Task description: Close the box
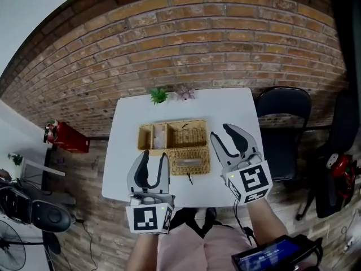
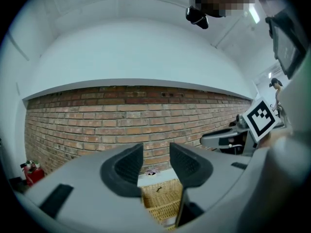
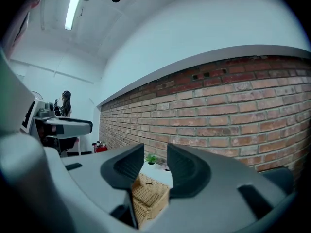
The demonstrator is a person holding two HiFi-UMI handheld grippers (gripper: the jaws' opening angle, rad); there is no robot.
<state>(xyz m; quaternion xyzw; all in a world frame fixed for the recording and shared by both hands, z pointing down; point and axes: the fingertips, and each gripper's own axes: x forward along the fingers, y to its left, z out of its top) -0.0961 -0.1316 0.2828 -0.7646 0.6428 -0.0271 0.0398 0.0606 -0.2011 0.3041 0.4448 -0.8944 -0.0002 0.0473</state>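
a person holds two handheld grippers above the near edge of a white table [image 1: 237, 103], facing a brick wall [image 1: 197, 44], with a wicker box [image 1: 189, 133] lying open on the tabletop ahead of them. the left gripper [image 1: 155, 154] hovers at the box's near left corner and the right gripper [image 1: 219, 130] just off its right side. each points level toward the wall rather than down at the wicker, a stance that reads as flanking the box ahead of a move on its lid, not a grasp

both claws are released. in the left gripper view the dark pads stand apart, with only wall and a strip of the box [image 2: 163, 198] showing through the gap. the right gripper view shows the same, jaws parted on nothing, the box [image 3: 146, 193] low between them

the box's far half is a divided tray: a narrow compartment at left holds a pale item (too small to identify), while the wider right one appears to be bare wicker. touching its near right edge lies a flat wicker panel [image 1: 189, 161] with a dark slot across it, apparently the lid folded open. closing the box would likely mean swinging that panel up and over the tray

a green plant [image 1: 158, 95] and a pink flower [image 1: 184, 94] stand at the table's far edge, apart from the box
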